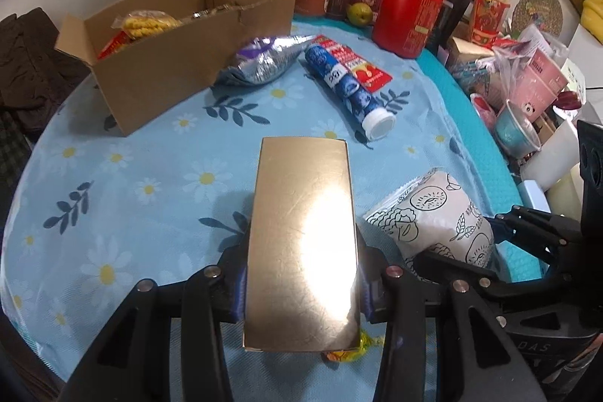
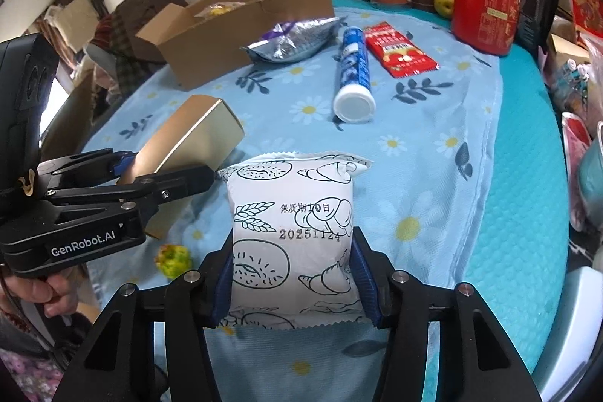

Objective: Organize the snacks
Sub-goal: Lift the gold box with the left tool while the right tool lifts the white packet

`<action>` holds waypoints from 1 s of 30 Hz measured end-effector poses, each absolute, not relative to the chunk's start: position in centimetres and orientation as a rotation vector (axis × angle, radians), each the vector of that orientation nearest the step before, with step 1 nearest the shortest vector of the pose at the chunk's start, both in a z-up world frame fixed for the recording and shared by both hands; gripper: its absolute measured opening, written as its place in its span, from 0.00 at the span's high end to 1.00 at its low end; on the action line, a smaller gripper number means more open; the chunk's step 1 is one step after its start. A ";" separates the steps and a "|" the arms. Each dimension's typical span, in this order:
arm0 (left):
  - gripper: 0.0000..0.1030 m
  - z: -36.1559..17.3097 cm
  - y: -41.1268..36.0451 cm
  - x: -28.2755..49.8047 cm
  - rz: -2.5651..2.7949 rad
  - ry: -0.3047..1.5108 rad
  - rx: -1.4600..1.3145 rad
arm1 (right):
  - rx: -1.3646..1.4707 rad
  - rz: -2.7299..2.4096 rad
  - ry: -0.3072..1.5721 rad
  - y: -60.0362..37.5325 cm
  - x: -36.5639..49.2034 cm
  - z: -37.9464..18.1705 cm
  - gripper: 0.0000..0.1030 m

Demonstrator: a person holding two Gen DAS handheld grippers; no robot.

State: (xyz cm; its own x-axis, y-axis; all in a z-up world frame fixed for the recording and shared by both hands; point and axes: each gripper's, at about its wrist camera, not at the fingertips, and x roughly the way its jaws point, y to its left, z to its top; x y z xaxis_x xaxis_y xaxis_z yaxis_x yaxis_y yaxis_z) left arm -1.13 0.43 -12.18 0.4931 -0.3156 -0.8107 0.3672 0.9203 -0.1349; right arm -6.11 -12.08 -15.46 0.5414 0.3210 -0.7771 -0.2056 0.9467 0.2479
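On the round worktop [image 1: 124, 176] with its blue daisy-print cloth, my left hand-held gripper [image 1: 301, 292] is closed on a shiny gold rectangular cardboard box [image 1: 301, 251], one finger pressed against each long side. My right hand-held gripper [image 2: 292, 279] is clamped on a white plastic bread packet printed with black line drawings [image 2: 292, 232], its blue pads squeezing both sides.

The landmark is the open brown cardboard carton [image 1: 181, 51] at the far left of the cloth, which has yellow snacks inside. Just to the right of the carton lies a crinkled silver foil snack bag [image 1: 264, 63], touching or almost touching its wall. Further right of the carton lies a blue cylindrical tube with a white cap [image 1: 348, 87], and just beyond it a flat red sachet [image 1: 358, 64]. Far right of the carton stands a tall red canister [image 1: 409, 14]. Well in front of the carton, beneath the gold box, sits a small yellow-green wrapped sweet [image 2: 173, 259].
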 end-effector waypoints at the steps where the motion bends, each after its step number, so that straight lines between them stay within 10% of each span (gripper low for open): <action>1: 0.58 -11.9 0.5 -1.2 -0.414 0.964 0.055 | 0.134 0.323 0.939 -12.0 -6.2 -15.1 0.48; 30: 0.58 -0.8 5.0 3.1 -0.355 0.694 -0.011 | 0.018 0.479 0.689 -8.2 -0.3 -3.0 0.48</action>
State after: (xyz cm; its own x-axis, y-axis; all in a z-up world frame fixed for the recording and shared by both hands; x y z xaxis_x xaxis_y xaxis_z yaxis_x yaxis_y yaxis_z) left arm 3.06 4.95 -0.79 0.7113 -0.3239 -0.6238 0.3164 0.9400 -0.1273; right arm -0.25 -8.24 -2.98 0.6679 0.4306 -0.6070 -0.4190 0.8916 0.1715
